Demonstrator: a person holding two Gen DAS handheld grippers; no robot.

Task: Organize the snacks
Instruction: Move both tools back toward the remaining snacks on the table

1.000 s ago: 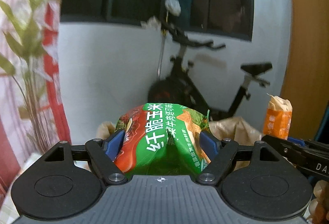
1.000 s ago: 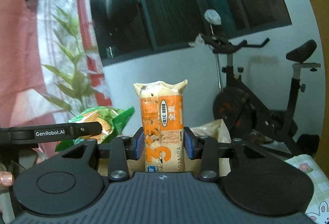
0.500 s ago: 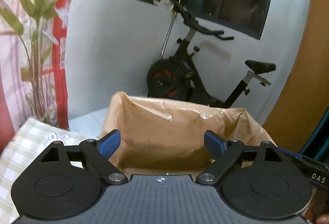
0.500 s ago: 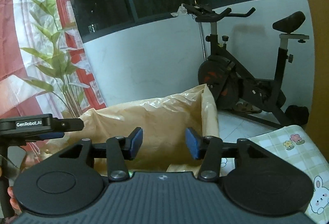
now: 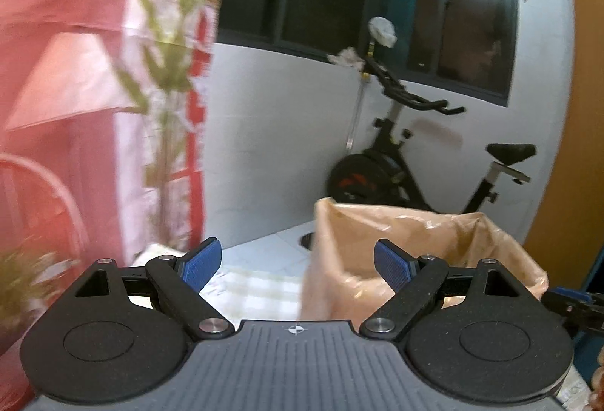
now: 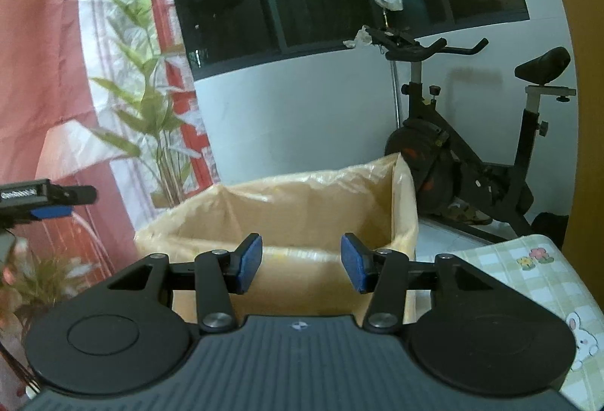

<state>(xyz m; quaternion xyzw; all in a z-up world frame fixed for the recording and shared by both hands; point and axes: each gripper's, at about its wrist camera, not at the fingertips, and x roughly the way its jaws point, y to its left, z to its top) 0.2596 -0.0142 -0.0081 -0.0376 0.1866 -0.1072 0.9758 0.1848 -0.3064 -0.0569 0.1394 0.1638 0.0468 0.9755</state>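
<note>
Both claws stood released with nothing between their blue pads: the left claw (image 5: 298,264) spread wide, the right claw (image 6: 301,262) narrower, each having just been opening. No snack packet showed in either view, so any already dropped would lie hidden inside the tall box lined with a tan plastic bag (image 6: 302,211). Judging by that, a drop-off step was ending; next came finding another snack on the checked-cloth worktop (image 6: 536,279).

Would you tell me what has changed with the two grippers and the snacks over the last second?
Both let go: the left gripper released the green snack bag, the right gripper the orange packet; jaws have just been opening, nothing between them. The left view swung left, off the lined box. The box and exercise bike stayed put.
</note>
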